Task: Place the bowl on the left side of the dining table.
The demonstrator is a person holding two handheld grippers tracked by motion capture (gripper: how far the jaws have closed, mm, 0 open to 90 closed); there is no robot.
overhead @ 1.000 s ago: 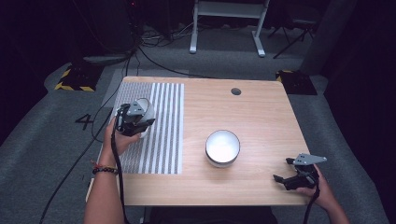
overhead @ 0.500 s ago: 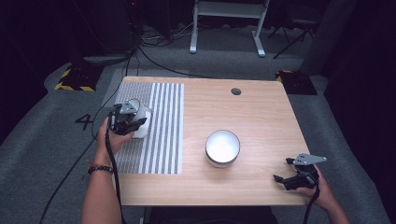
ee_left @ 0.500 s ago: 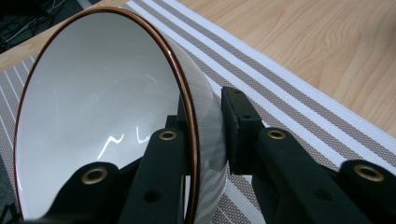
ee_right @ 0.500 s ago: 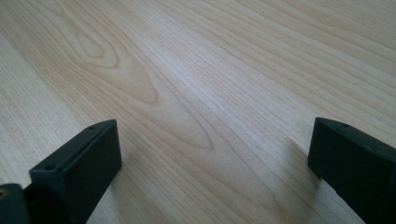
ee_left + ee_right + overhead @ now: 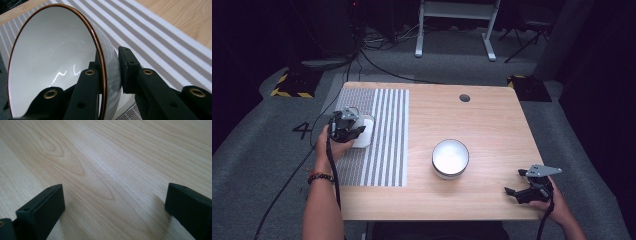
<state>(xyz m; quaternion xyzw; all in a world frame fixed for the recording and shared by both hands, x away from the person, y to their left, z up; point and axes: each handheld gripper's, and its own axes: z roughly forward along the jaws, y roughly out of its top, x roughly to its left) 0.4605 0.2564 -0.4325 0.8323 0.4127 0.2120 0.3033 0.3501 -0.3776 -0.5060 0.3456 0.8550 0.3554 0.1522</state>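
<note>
Left gripper (image 5: 346,125) jaws clamped on tilted bowl (image 5: 57,57) rim over striped mat (image 5: 382,135); right gripper (image 5: 532,187) jaws apart; second bowl (image 5: 450,158) between.

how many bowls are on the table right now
2: one bowl tilted over the striped mat, clamped in the left tongs; the other bowl on bare wood near the table's middle.

We see a glossy glazed bowl (image 5: 55,57), seemingly ceramic, its inside mirroring light, with a thin brown rim. The striped mat (image 5: 160,37) looks woven and coarse. The table (image 5: 105,165) is pale, matt wood grain. The left gripper (image 5: 110,75) is matt black plastic with brass-coloured rivets.
</note>
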